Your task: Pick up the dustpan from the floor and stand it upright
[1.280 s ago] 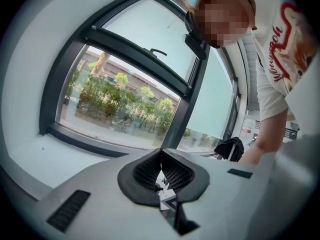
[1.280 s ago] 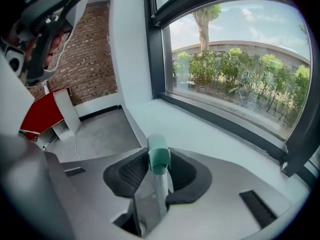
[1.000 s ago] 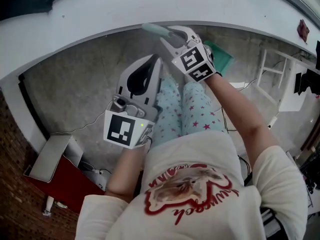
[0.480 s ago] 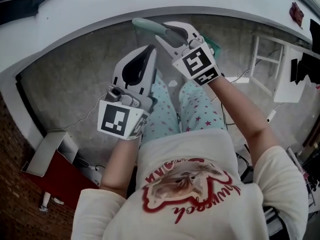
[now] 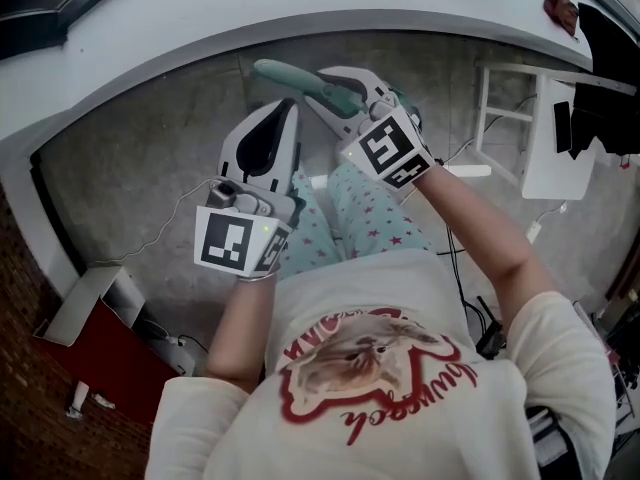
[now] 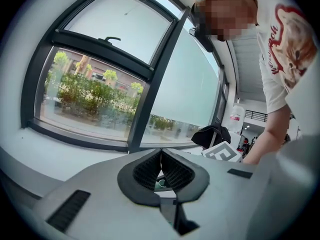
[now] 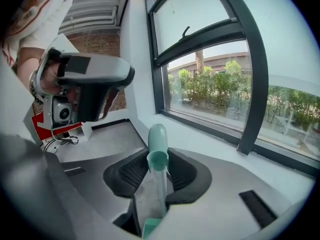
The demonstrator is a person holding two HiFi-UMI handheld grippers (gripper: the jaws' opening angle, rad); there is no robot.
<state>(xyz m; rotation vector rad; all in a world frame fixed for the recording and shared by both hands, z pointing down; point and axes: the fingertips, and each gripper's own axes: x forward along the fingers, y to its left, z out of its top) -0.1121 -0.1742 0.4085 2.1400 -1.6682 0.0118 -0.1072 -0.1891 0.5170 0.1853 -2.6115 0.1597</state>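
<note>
Right hand-held gripper [image 7: 159,176]: I have it clamped on the dustpan [image 7: 158,143], pads on the silver tube just below the teal grip, so the long handle gives me leverage for turning it
Dustpan place: off the floor [image 5: 150,168], carried in the air with its handle tip pointing at the window ledge [image 5: 200,18]
Left hand-held gripper [image 6: 161,165]: pads together on nothing, held alongside, free to steady the pan
Next, my guess: tip it upright, then lower it
</note>
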